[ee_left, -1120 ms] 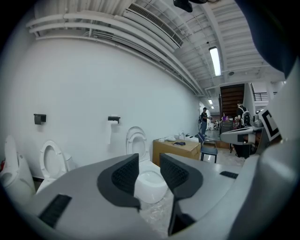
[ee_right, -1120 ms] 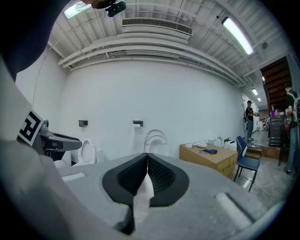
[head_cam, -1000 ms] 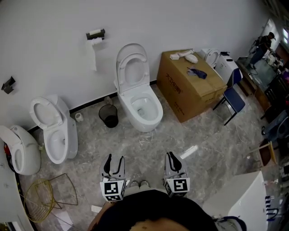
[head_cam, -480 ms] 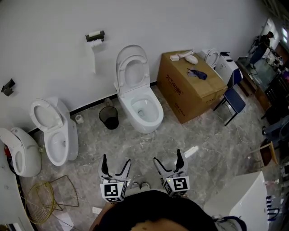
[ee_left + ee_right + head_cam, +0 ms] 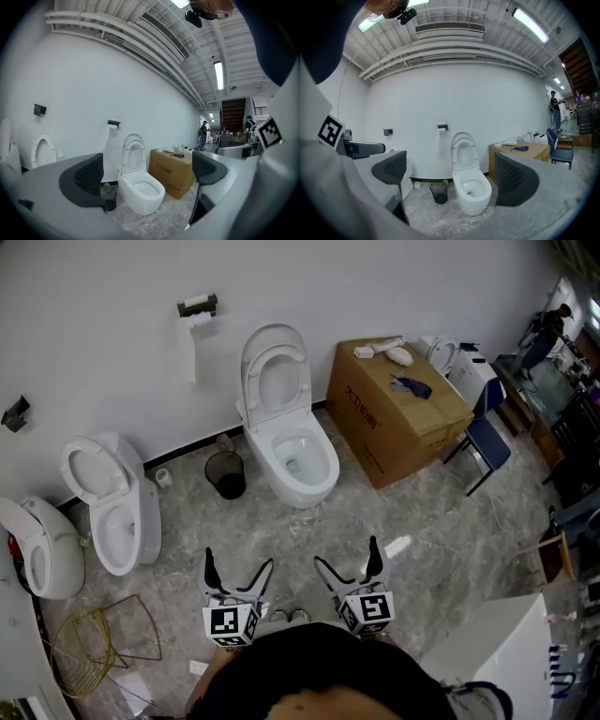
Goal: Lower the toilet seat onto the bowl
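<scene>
Seen from above, the toilet seat (image 5: 274, 351) stands upright against the wall, right behind the bowl (image 5: 305, 491). The left gripper (image 5: 238, 563) and right gripper (image 5: 347, 557) hang well short of the bowl, both empty, their jaws just swung wide. The left gripper view frames the bowl between spread pads, far off. The right gripper view shows much the same. I'd move in close first, catch the seat's top rim, then ease it down rather than let it drop.

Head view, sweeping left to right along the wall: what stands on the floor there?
In order: far-left toilet → second toilet → black waste bin → middle toilet, seat raised → cardboard box → blue chair.
</scene>
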Demonstrator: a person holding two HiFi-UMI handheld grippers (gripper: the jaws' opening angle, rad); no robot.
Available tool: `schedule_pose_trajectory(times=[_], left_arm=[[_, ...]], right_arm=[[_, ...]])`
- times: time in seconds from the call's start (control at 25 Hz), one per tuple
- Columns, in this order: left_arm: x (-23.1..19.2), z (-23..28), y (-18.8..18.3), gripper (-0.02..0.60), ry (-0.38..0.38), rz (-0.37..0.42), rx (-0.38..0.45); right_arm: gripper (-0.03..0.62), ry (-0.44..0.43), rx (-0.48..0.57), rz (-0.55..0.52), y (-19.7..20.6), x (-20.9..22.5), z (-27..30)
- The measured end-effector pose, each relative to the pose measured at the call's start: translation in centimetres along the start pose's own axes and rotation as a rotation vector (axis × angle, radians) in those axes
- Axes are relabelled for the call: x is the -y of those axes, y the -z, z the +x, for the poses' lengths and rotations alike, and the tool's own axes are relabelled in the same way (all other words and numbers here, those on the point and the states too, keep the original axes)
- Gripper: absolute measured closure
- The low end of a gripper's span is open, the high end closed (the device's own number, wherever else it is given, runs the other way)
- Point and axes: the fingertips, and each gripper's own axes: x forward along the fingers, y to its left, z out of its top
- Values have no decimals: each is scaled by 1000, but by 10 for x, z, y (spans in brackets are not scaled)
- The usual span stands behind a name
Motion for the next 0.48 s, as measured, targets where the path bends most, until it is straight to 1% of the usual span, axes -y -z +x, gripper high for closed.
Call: schedule_pose_trajectory(times=[0.2,0.32,0.48], left_arm=[[2,8,2,20,0,5,-6],[1,14,2,21,-13,-7,-10],[-3,23,-1,20,-36,2,-5]], right_arm=[[33,-6,0,31,-2,5,6],[33,-6,-8,29,0,14,6],[33,-13,-9,29,-1,27,6]])
